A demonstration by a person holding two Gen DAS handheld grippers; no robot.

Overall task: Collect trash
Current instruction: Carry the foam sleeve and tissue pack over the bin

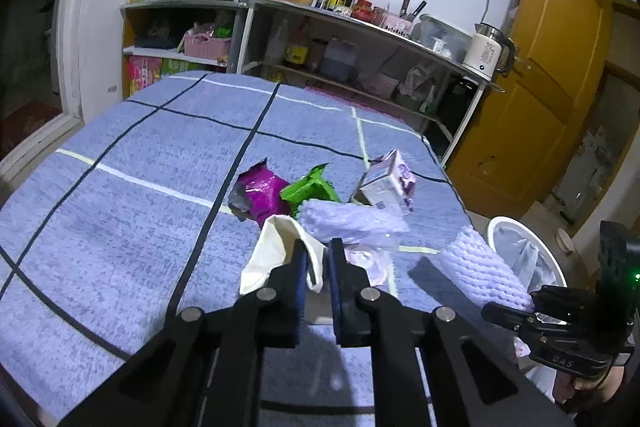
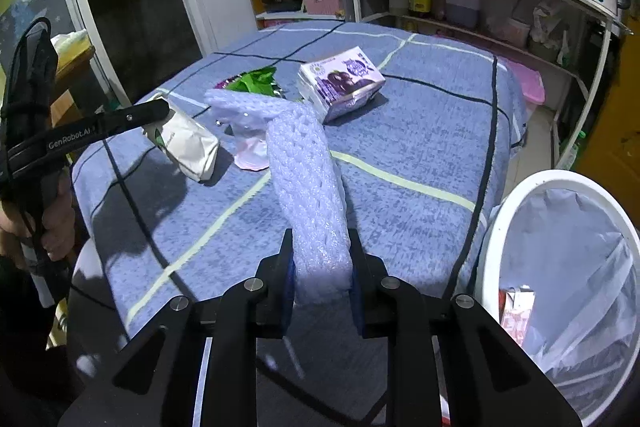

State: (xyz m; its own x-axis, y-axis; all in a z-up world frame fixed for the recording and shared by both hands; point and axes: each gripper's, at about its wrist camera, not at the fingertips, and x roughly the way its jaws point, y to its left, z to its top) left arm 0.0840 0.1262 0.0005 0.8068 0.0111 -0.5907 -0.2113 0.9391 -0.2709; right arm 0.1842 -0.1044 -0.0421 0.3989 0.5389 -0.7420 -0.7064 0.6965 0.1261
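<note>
My right gripper (image 2: 322,259) is shut on a lavender foam net sleeve (image 2: 306,187), held above the table's near edge; the sleeve also shows in the left wrist view (image 1: 482,267). My left gripper (image 1: 318,259) is shut on a cream paper wrapper (image 1: 276,251), also visible in the right wrist view (image 2: 188,143). On the blue checked tablecloth (image 1: 120,219) lie a second foam net (image 1: 352,221), a magenta wrapper (image 1: 262,193), a green wrapper (image 1: 310,189), a purple drink carton (image 2: 340,83) and a pink lid (image 2: 252,151).
A white bin with a clear liner (image 2: 568,267) stands at the table's right, with a pink carton (image 2: 516,315) inside. Shelves with bottles and a kettle (image 1: 488,51) line the far wall. A yellow door (image 1: 540,87) is at the right.
</note>
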